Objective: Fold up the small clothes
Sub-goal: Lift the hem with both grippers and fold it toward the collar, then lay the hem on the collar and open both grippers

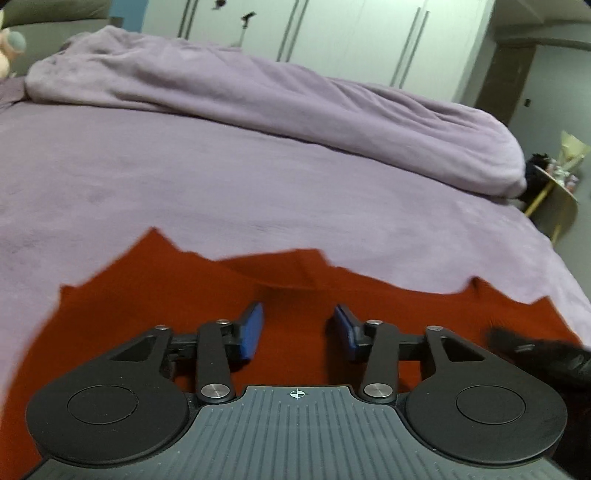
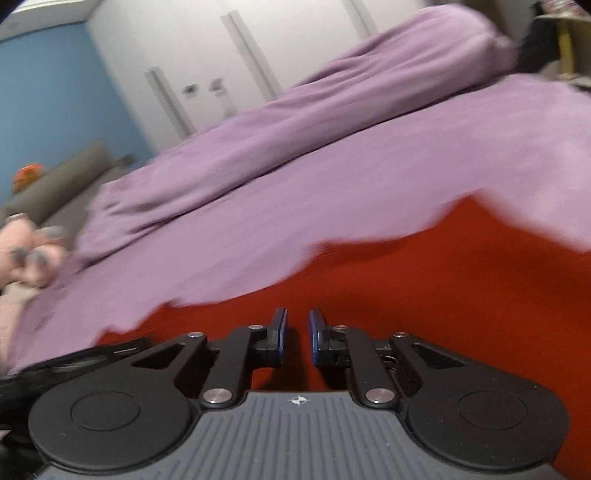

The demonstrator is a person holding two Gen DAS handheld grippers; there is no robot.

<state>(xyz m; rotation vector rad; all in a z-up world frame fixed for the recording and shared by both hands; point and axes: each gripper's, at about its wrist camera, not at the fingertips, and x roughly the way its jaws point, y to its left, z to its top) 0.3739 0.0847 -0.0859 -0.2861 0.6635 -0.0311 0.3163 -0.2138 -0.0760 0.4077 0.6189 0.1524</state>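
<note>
Left wrist view: the left gripper (image 1: 298, 330) is seen pointing down over a red garment (image 1: 147, 295) that is spread on a bed (image 1: 184, 177) covered with a purple sheet. Its two blue pads (image 1: 253, 330) are held clearly apart, and nothing is caught between them; only the red cloth lying beneath is seen through the gap. The far edge of the garment is shown as a jagged line against the sheet, with a raised fold near the middle. A bunched purple blanket (image 1: 295, 107) is laid across the far side of the bed, and white wardrobe doors (image 1: 332, 33) are seen behind it. A blurred dark shape at the lower right edge cannot be made out.

From the right wrist view, the right gripper (image 2: 296, 338) is seen tilted over the same red garment (image 2: 424, 280), which fills the lower right of the picture. Its jaws are drawn nearly together, with a narrow slit left between the blue pads (image 2: 280, 338); no cloth is seen pinched there, only red fabric below. The purple blanket (image 2: 295, 122) and the wardrobe doors (image 2: 240, 55) are shown slanted, and the picture is blurred. A pink soft toy (image 2: 33, 254) is seen at the left edge beside the bed.
</note>
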